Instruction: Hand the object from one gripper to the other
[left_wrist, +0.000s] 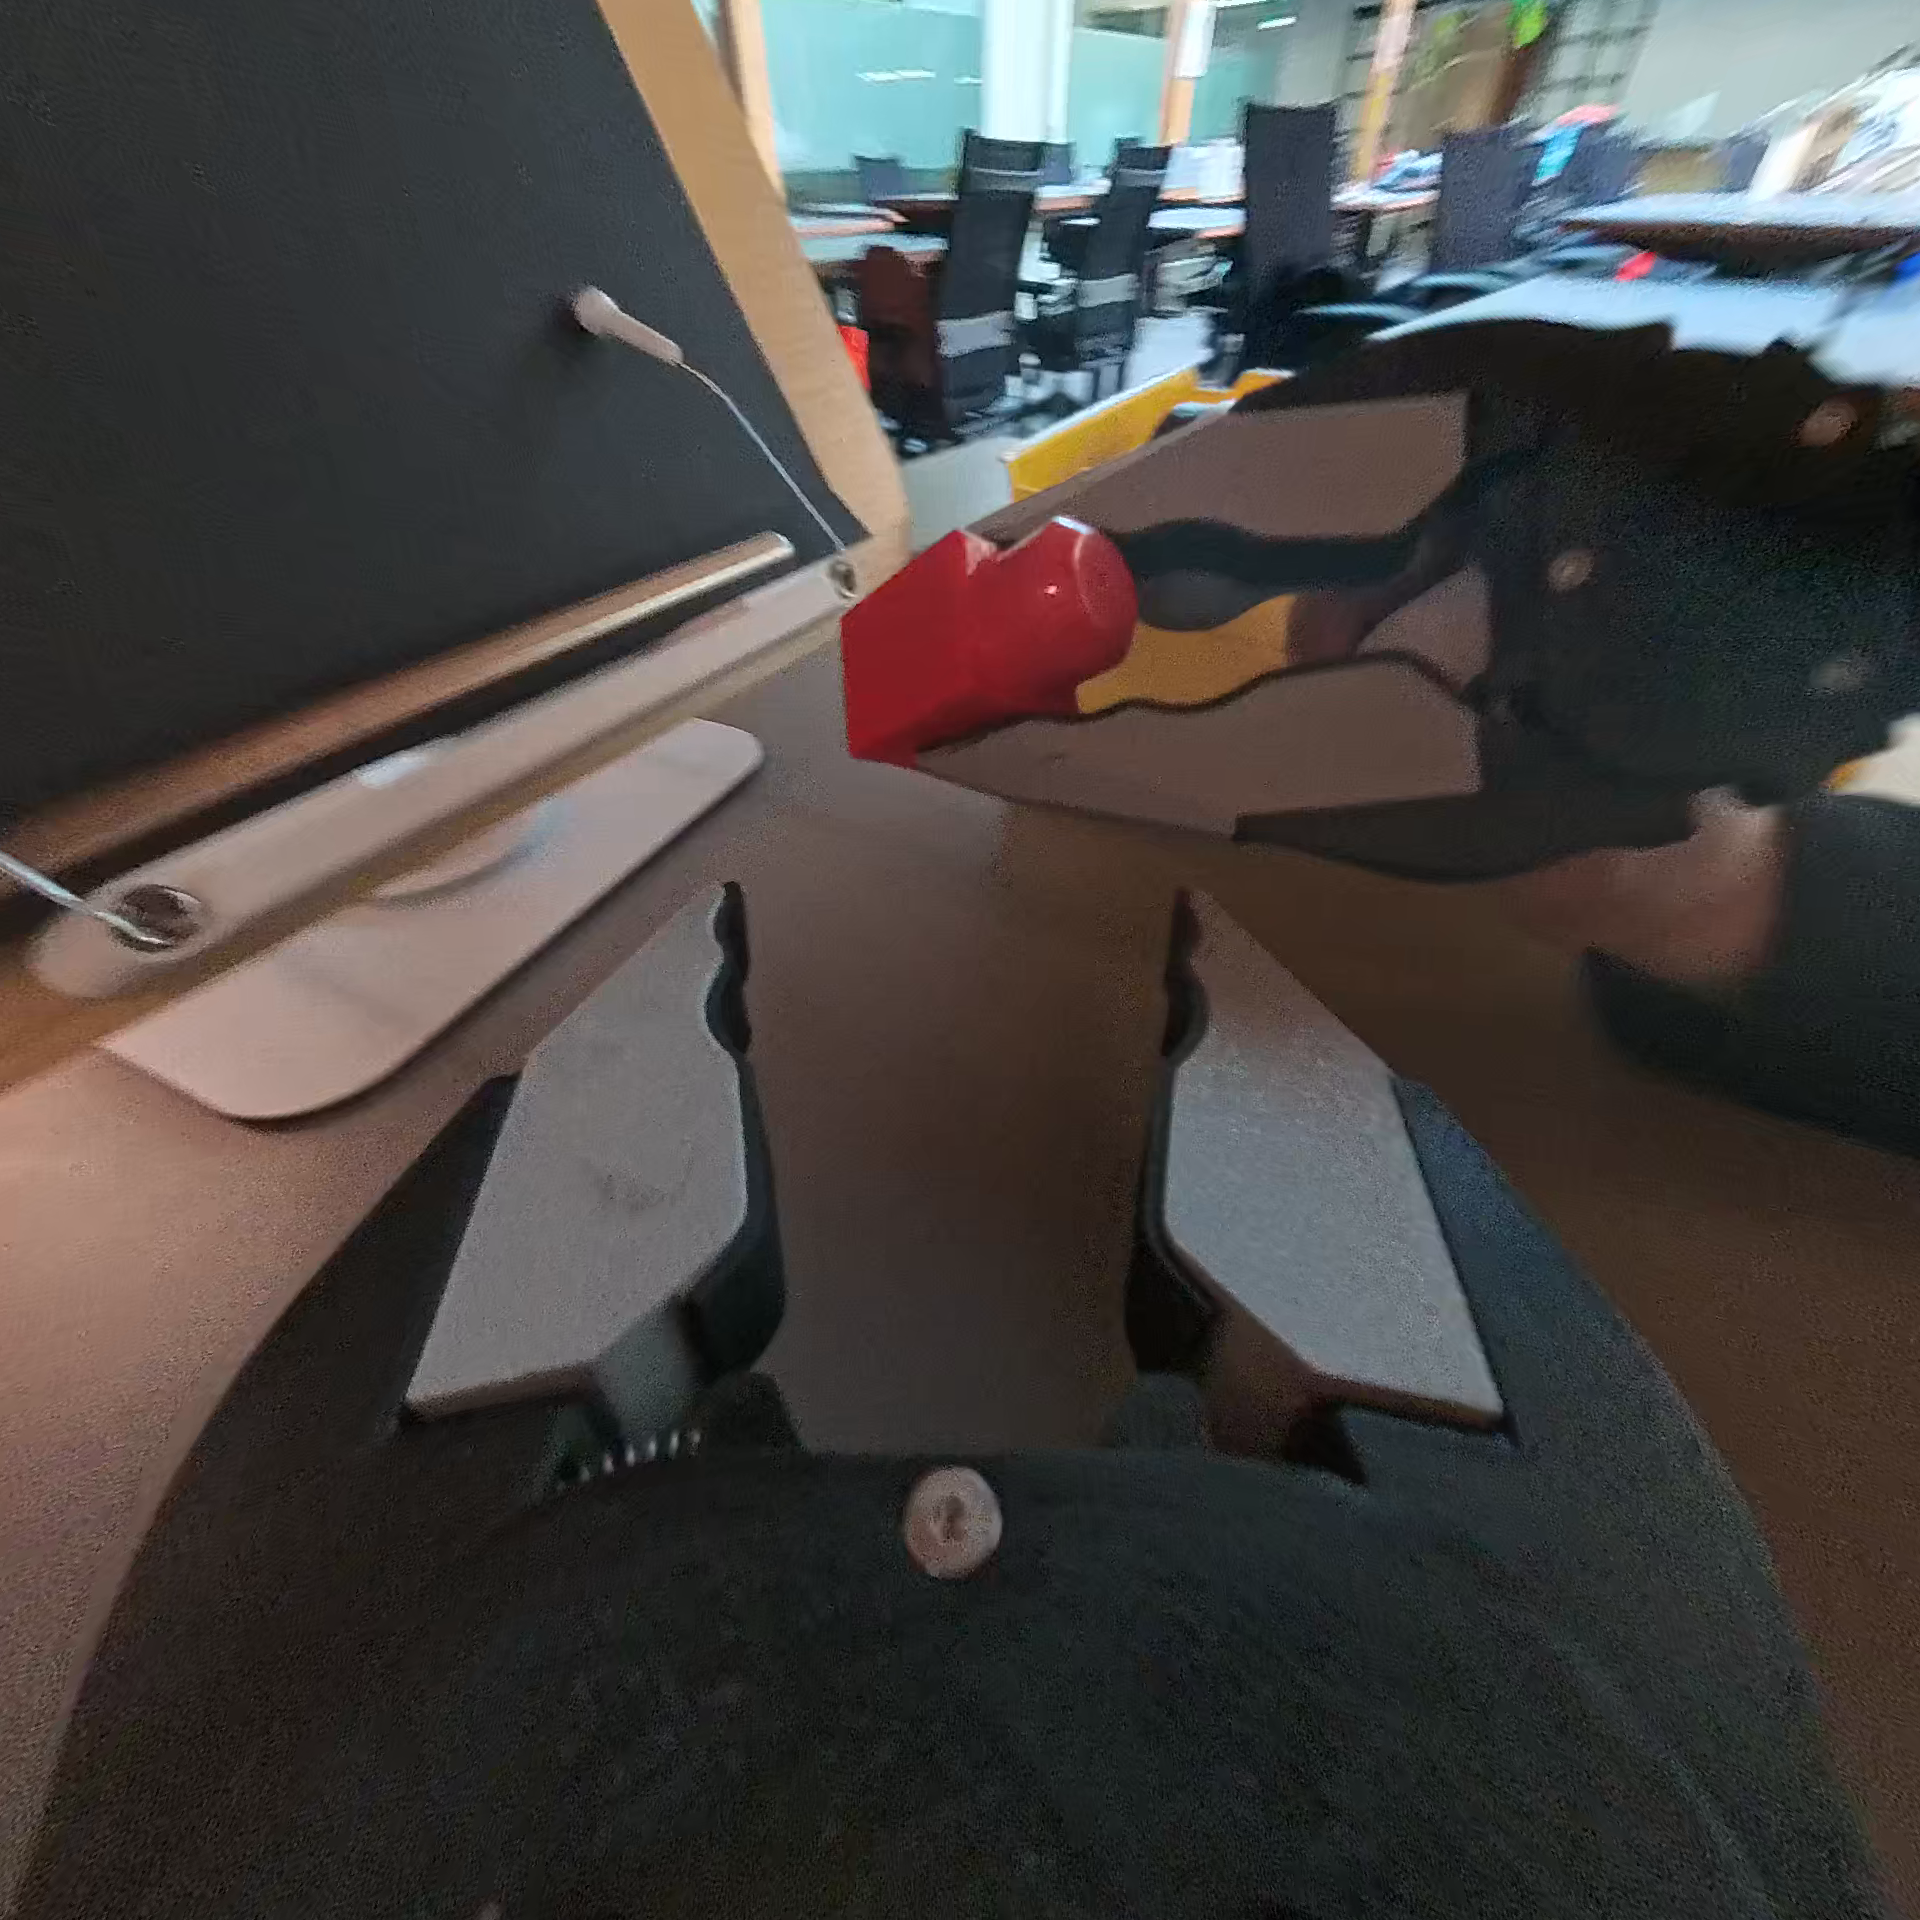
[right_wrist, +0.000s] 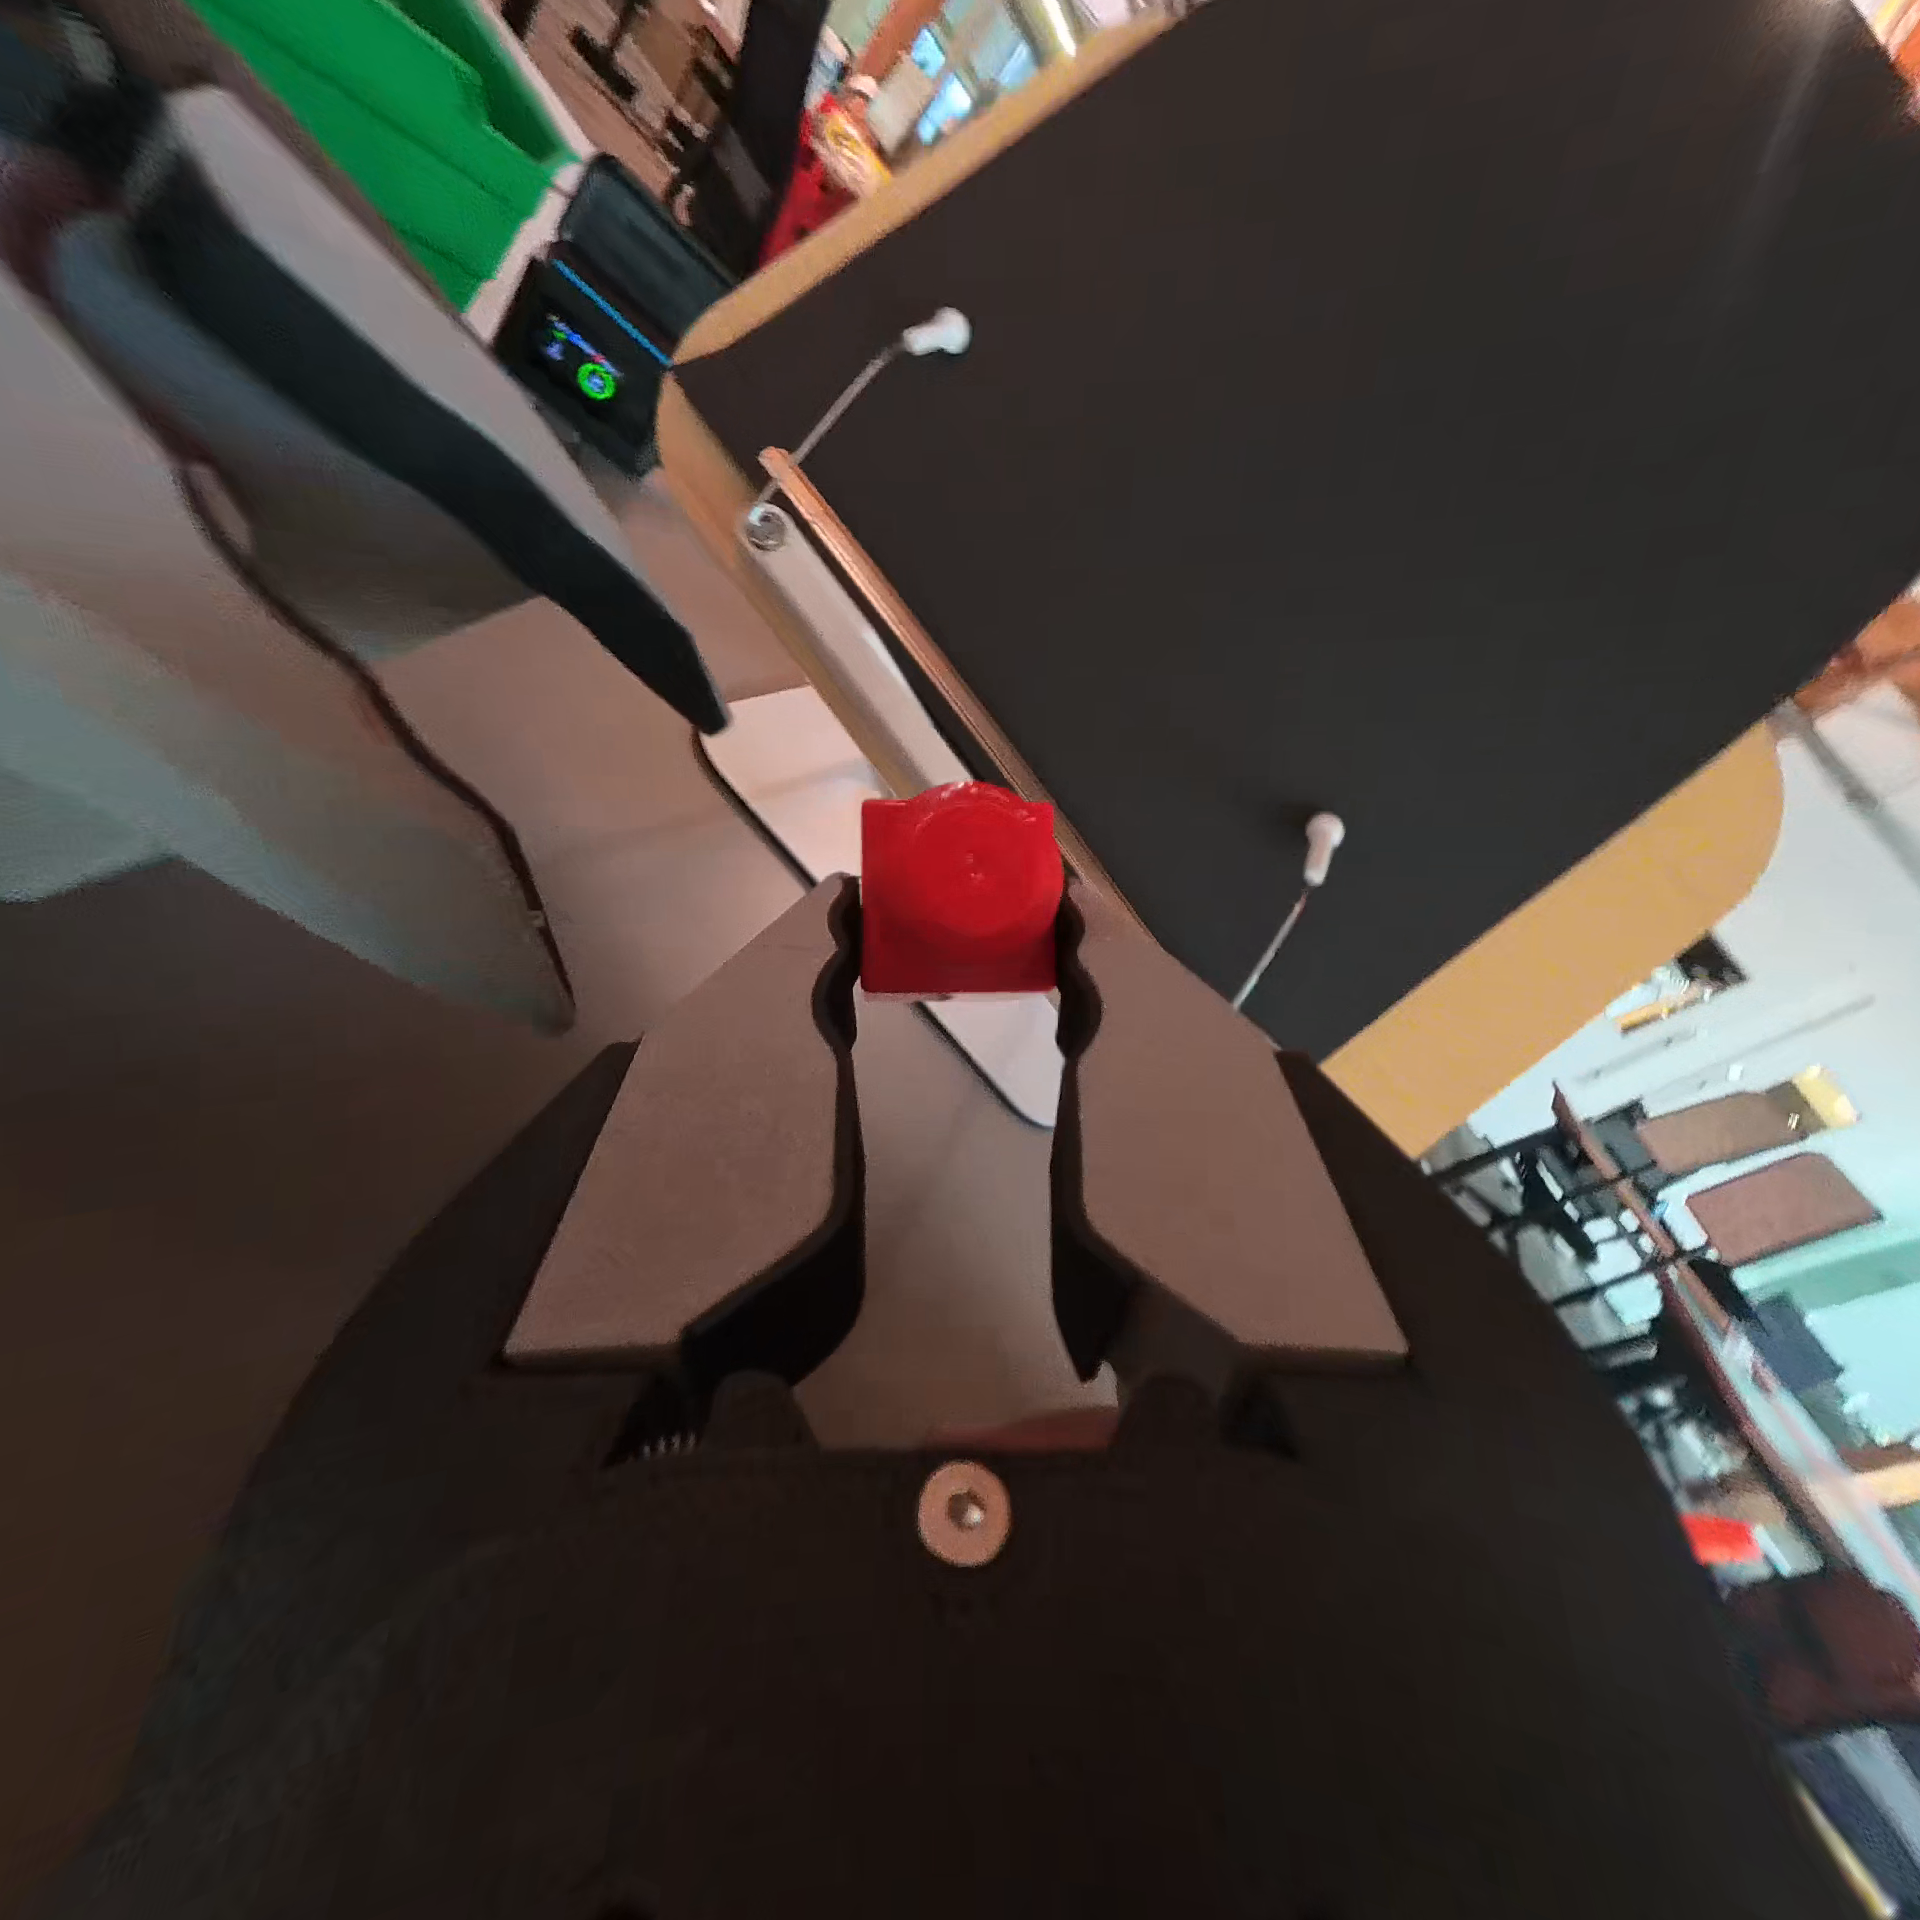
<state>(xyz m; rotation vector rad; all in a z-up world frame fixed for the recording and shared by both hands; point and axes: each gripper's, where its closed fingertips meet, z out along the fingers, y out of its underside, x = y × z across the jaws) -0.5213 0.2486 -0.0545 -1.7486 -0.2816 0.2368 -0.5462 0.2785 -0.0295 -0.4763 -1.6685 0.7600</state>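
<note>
Left wrist view alone showed the left gripper (left_wrist: 956, 914) spread and empty above the brown table (left_wrist: 935, 790). Farther right, the right gripper (right_wrist: 957, 920) pinched a glossy red block (right_wrist: 961, 899) with a rounded face.

A glossy red block (right_wrist: 961, 902) sits centre frame between grey fingers (right_wrist: 717, 1143); black board (right_wrist: 1351, 416) upper right; green bin (right_wrist: 416, 125) upper left.

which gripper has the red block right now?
The right gripper: its fingertips clamp the red block on both sides. The left gripper is open and empty, apart from the block.
</note>
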